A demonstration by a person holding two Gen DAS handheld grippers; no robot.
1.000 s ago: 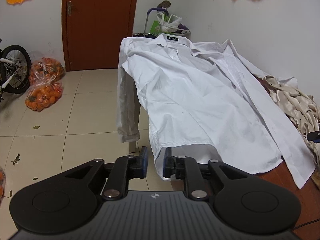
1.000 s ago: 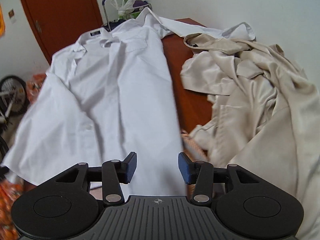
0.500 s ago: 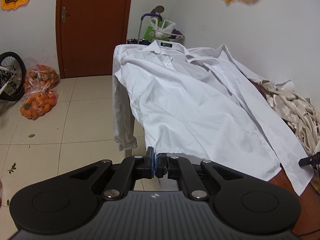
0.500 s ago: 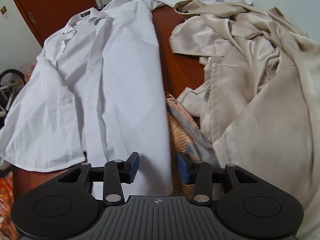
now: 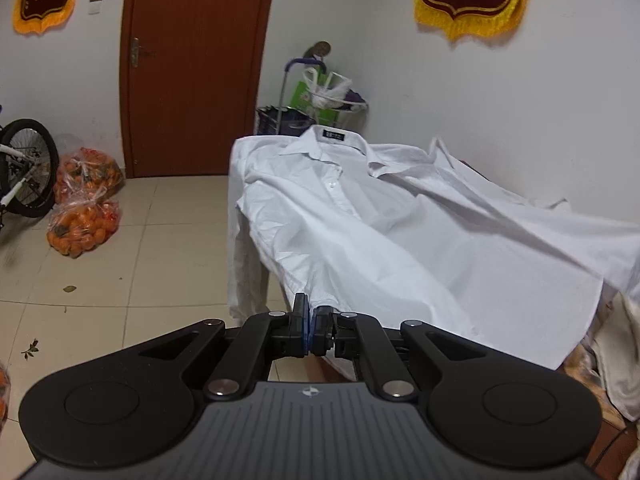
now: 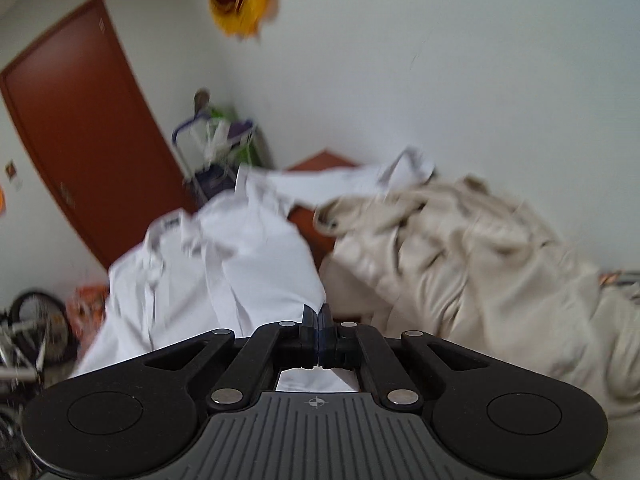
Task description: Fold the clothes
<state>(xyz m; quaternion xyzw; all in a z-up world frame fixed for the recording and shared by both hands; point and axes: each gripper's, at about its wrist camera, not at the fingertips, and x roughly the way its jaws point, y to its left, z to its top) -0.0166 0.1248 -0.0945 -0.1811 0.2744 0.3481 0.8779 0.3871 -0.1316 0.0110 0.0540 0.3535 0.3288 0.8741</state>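
A white collared shirt (image 5: 380,232) lies front up on a brown table, collar far from me, one sleeve hanging off the left edge. My left gripper (image 5: 310,312) is shut on the shirt's near left hem corner. My right gripper (image 6: 318,314) is shut on the shirt's (image 6: 256,264) near right hem, which is lifted off the table. The right wrist view is blurred by motion.
A heap of beige clothes (image 6: 480,264) lies on the table (image 6: 320,162) right of the shirt. Bags of oranges (image 5: 84,216) and a bicycle wheel (image 5: 28,168) stand on the tiled floor at left. A trolley with bags (image 5: 316,100) stands behind the table by a brown door (image 5: 192,64).
The left gripper stays shut on the left hem corner. The right gripper has closed on the right hem. Both have lifted the shirt's near edge.
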